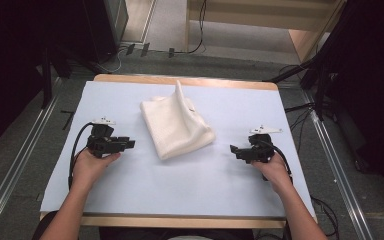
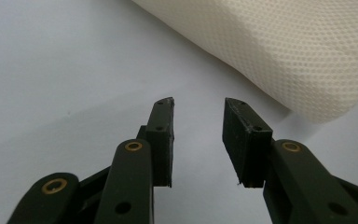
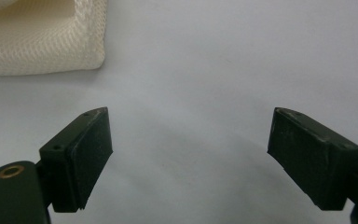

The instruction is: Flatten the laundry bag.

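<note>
While the folded white cloth [image 1: 176, 125] lies on the pale blue table [image 1: 190, 180], slightly toward the far edge from the table's middle, the two tools rest to either side of it, neither touching it. The left tool [image 1: 128, 143] sits just beside the cloth's near left edge, its jaws pointing toward the cloth and parted by a narrow gap with nothing between them. The right tool [image 1: 235, 151] lies a little farther from the cloth's near right corner, its jaws spread wide and empty.

The high view shows the whole cloth, including a fold that stands up along its right side toward the far edge, and both of the person's hands gripping the tools. The left gripper view shows what the high view cannot: the fine mesh weave of the cloth [image 2: 279, 51] and the bare strip of table between its rounded edge and the left tool [image 2: 198, 103]. In the right gripper view, the cloth [image 3: 42, 37] shows as a layered corner at the upper left, well off the line of the right tool [image 3: 189, 114].

Both gripper views cut the cloth off at the frame edge. From above, the jaw gaps are too small to make out clearly.
</note>
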`<move>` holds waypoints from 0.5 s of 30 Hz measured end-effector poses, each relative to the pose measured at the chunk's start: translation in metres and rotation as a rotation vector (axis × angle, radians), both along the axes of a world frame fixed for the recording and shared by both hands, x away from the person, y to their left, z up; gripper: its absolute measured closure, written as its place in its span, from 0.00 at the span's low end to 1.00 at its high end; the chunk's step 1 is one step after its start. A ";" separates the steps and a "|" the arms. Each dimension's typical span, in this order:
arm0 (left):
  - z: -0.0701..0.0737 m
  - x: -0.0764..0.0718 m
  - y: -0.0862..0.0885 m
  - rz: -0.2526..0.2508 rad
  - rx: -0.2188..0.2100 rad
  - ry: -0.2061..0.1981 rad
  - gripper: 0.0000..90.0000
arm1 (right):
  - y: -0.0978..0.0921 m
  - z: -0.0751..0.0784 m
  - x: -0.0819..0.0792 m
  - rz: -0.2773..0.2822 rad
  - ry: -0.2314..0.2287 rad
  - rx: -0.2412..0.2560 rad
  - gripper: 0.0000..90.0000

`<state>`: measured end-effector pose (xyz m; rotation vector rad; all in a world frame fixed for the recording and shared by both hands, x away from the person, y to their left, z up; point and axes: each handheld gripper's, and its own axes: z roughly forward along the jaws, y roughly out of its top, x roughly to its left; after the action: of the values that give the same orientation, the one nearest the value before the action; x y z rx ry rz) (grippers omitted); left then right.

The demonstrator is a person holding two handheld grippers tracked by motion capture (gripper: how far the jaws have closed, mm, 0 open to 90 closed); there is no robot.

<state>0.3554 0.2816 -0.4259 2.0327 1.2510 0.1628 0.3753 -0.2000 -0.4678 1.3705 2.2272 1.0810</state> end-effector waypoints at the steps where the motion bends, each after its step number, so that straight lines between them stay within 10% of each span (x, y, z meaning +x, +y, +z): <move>1: 0.000 0.000 0.000 0.000 0.000 0.000 0.70 | 0.000 0.000 0.000 0.011 0.000 0.006 0.15; 5: -0.002 -0.002 -0.003 -0.050 0.041 0.016 0.65 | 0.003 -0.001 -0.002 0.037 -0.001 -0.008 0.15; 9: -0.001 0.002 -0.005 -0.046 -0.010 0.063 0.54 | 0.005 0.001 -0.008 0.084 0.045 0.022 0.14; 15: 0.003 0.005 -0.009 -0.061 0.011 0.019 0.45 | 0.006 0.006 -0.018 0.095 0.018 0.019 0.22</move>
<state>0.3599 0.2722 -0.4228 2.0834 1.2012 0.1218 0.3577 -0.1937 -0.4616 1.2982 2.3220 1.1290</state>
